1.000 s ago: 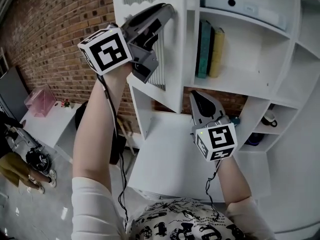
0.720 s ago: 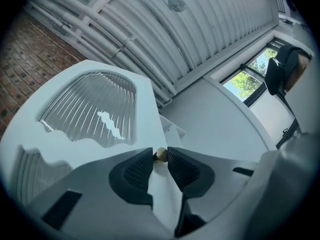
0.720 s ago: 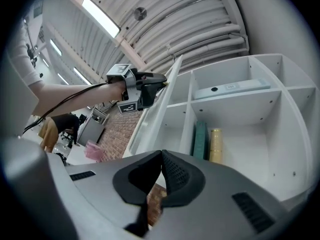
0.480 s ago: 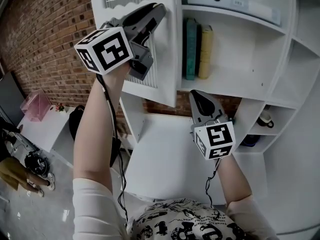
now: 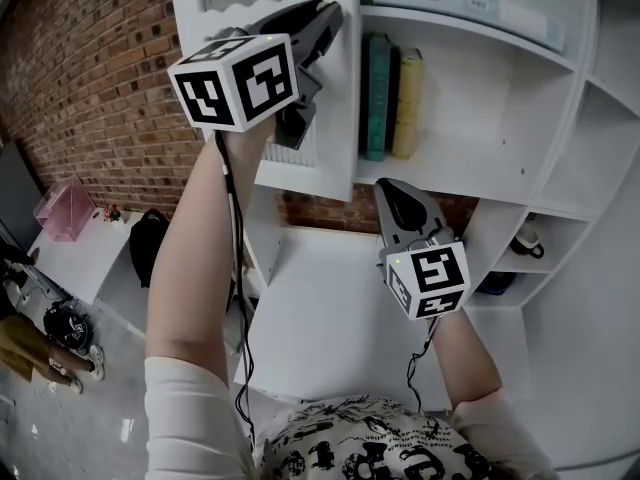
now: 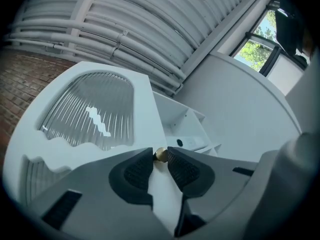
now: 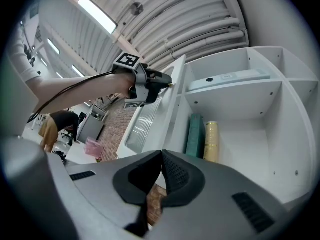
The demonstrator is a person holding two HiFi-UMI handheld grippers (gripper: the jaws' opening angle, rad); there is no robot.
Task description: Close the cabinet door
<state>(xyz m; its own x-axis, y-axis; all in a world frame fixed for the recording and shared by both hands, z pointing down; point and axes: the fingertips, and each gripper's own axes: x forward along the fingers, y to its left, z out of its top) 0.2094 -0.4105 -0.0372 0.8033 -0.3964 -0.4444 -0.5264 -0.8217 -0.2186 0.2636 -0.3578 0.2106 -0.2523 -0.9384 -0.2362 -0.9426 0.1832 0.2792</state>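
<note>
Brass knob [image 6: 160, 154] on cabinet door [image 6: 144, 109] pinched in left gripper [image 6: 160, 157] jaws; right gripper [image 7: 161, 157] jaws closed.

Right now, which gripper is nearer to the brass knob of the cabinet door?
Left. The left gripper has its fingers shut on the knob; the right gripper is lower, below the book shelf, apart from the door.

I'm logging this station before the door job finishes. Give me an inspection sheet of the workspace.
Surface: white desk top, nothing seen on it.
Job's things: white cabinet door with ribbed glass, ajar; small brass knob.
Clutter: teal book and yellow book upright on shelf; white flat box above.
Grippers: left tongs shut on knob; right tongs shut, empty.
Cables: black cable down each forearm.
Surroundings: red brick wall, pink box.
</note>
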